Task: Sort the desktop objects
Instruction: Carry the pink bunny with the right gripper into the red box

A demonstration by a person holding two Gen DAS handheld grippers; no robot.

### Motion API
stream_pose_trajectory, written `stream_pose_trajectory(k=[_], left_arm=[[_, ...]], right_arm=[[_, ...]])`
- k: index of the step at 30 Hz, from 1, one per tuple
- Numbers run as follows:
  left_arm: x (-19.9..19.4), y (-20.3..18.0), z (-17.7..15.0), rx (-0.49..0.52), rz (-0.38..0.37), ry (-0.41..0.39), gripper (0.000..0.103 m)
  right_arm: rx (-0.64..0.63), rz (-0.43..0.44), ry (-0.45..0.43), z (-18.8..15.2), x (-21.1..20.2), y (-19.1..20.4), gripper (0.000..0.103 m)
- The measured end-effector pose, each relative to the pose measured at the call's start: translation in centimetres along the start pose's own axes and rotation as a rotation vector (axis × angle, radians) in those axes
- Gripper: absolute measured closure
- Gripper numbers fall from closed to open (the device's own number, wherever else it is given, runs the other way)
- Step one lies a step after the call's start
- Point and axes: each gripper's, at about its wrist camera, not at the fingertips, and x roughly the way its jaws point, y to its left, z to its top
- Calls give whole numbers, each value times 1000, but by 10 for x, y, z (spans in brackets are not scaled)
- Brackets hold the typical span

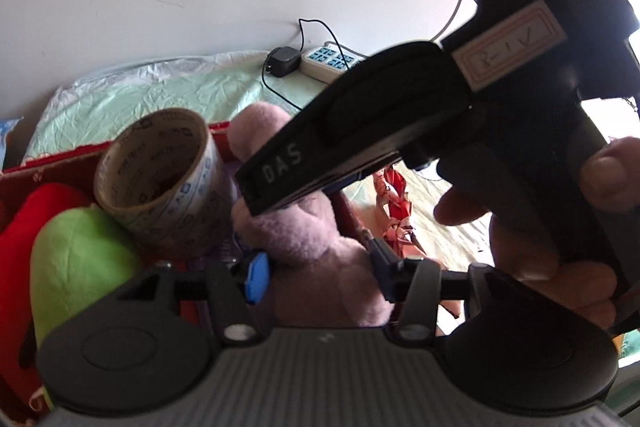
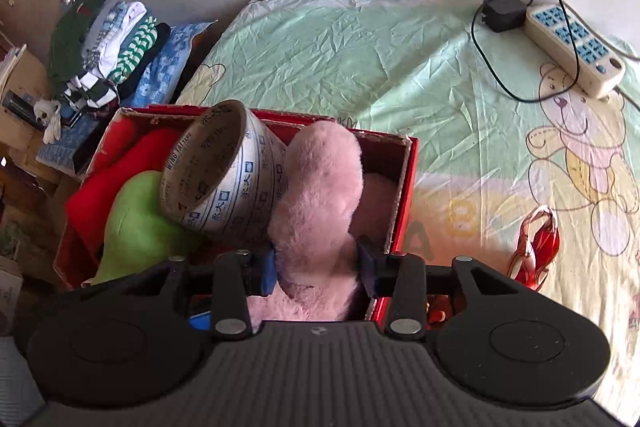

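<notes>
A red cardboard box (image 2: 402, 195) sits on the bed and holds a pink plush toy (image 2: 320, 183), a roll of printed tape (image 2: 224, 179), a green plush (image 2: 136, 223) and a red cloth (image 2: 116, 167). My right gripper (image 2: 316, 269) straddles the pink plush over the box, jaws closed against its sides. In the left wrist view my left gripper (image 1: 316, 273) is low beside the same pink plush (image 1: 304, 235), jaws spread around it; the tape roll (image 1: 160, 171) and green plush (image 1: 80, 259) lie to its left. The right gripper's black body (image 1: 400, 115) fills that view's upper right.
A white power strip (image 2: 576, 51) with a black adapter (image 2: 502, 11) and cable lies at the far right of the green sheet (image 2: 360, 59). A red-and-white ribbon item (image 2: 536, 243) lies right of the box. Folded clothes (image 2: 108, 47) are stacked at the left.
</notes>
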Motion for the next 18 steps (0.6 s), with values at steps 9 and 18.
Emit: stream_pose_trajectory(k=[9,18], left_arm=[[-12,5,17,1,15,-53,79],[-79,-15,52,91,21,-230,81]], right_arm=[[24,7,-90,-1,-24,-6,69],[27,56,-325,4,-109,10,69]])
